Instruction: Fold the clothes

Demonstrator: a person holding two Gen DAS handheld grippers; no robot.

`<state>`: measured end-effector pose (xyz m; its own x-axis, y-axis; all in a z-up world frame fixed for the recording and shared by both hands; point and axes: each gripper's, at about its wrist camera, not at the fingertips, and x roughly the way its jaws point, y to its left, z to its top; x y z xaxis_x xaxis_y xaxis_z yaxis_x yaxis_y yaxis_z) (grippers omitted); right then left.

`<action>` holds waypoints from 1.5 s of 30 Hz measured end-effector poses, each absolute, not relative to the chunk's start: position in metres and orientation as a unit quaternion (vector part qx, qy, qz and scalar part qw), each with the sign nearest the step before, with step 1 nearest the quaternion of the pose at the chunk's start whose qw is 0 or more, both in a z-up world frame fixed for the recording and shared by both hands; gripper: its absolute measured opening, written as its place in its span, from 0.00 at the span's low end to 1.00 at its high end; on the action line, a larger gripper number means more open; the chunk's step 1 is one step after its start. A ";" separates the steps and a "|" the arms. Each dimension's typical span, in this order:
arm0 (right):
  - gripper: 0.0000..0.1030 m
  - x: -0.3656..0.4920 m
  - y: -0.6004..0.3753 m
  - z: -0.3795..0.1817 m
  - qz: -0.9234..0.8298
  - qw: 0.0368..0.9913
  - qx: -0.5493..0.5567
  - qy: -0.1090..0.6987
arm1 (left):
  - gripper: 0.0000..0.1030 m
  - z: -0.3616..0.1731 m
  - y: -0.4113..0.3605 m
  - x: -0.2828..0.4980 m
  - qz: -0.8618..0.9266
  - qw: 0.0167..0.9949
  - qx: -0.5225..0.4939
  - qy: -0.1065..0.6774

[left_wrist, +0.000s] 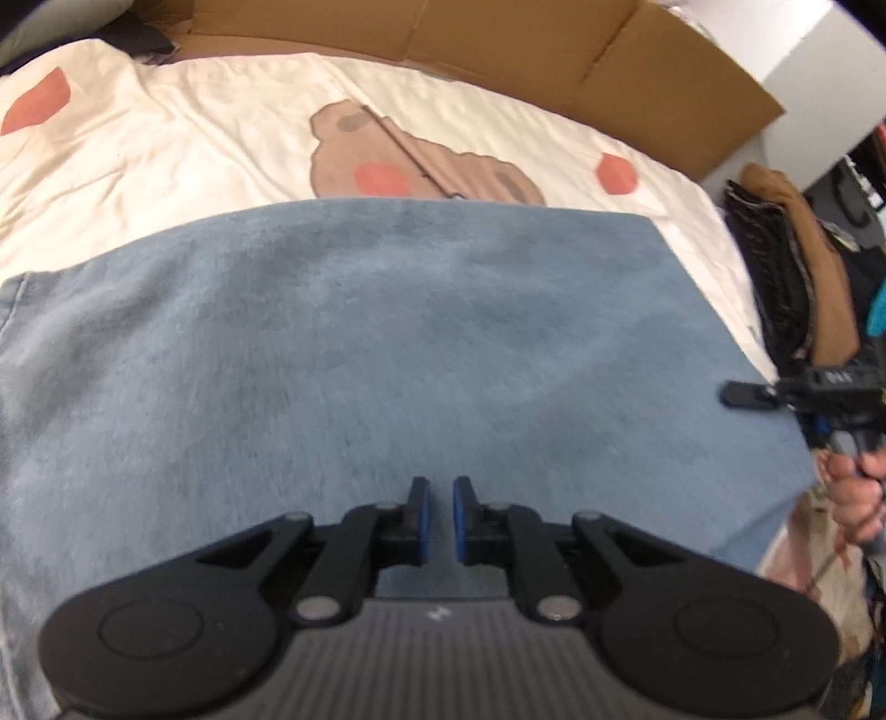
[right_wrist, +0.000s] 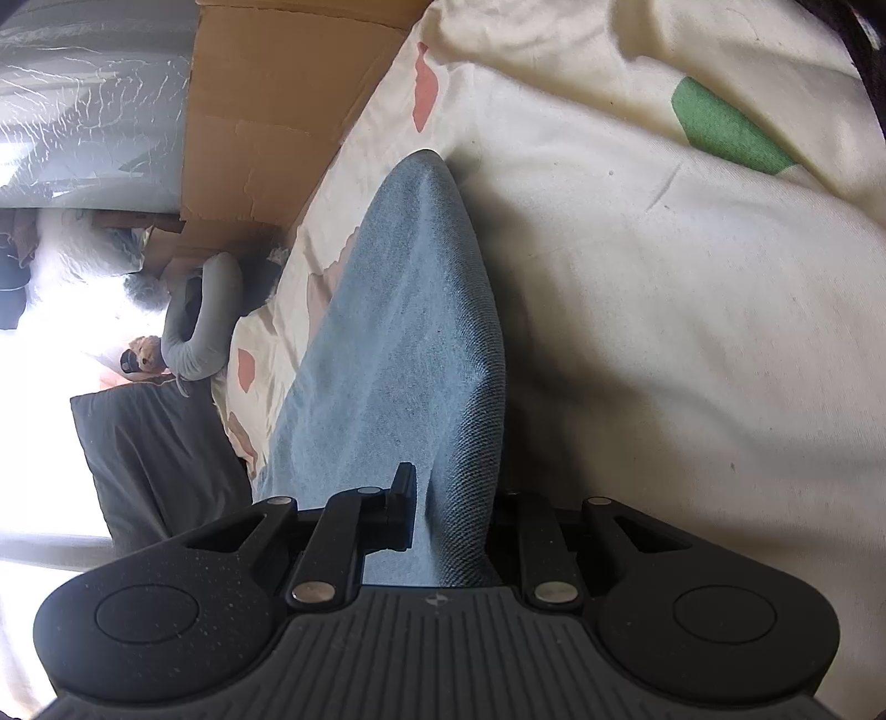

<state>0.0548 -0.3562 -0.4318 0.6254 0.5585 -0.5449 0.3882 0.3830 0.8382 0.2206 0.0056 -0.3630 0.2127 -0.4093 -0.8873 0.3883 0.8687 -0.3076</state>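
A blue denim garment [left_wrist: 387,332] lies spread flat across the bed, its far edge straight. My left gripper [left_wrist: 441,493] hovers over its near part, pointing steeply down; the jaws stand a narrow slit apart with nothing between them. At the garment's right edge my right gripper [left_wrist: 742,394] reaches in, held by a hand [left_wrist: 853,498]. In the right wrist view a raised fold of the blue garment [right_wrist: 410,310] runs away from me, and my right gripper [right_wrist: 454,487] is shut on it. Its left finger [right_wrist: 404,487] shows; the cloth hides the right one.
The cream bed cover [left_wrist: 166,138] carries pink and brown prints. Cardboard [left_wrist: 498,44] lines the far side of the bed. A pile of brown and dark clothes [left_wrist: 786,249] sits off the right edge. A grey neck pillow [right_wrist: 199,315] and dark cushion [right_wrist: 155,454] lie beyond.
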 end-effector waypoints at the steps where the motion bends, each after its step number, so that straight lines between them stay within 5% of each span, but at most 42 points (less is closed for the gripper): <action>1: 0.18 0.055 -0.356 -0.432 0.060 0.713 0.552 0.429 | 0.08 -0.363 0.006 0.223 -0.253 0.780 -0.011 0.572; 31: 0.19 0.058 -0.357 -0.426 0.047 0.733 0.523 0.432 | 0.03 -0.368 -0.034 0.316 -0.225 0.822 0.007 0.523; 45: 0.20 0.071 -0.361 -0.429 0.025 0.736 0.513 0.441 | 0.03 -0.372 -0.017 0.271 -0.247 0.811 -0.019 0.530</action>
<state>0.0710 -0.3608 -0.4293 0.6102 0.4893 -0.6231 0.4145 0.4731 0.7774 0.2713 -0.0171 -0.3722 0.3158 -0.4206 -0.8505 0.3801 0.8774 -0.2927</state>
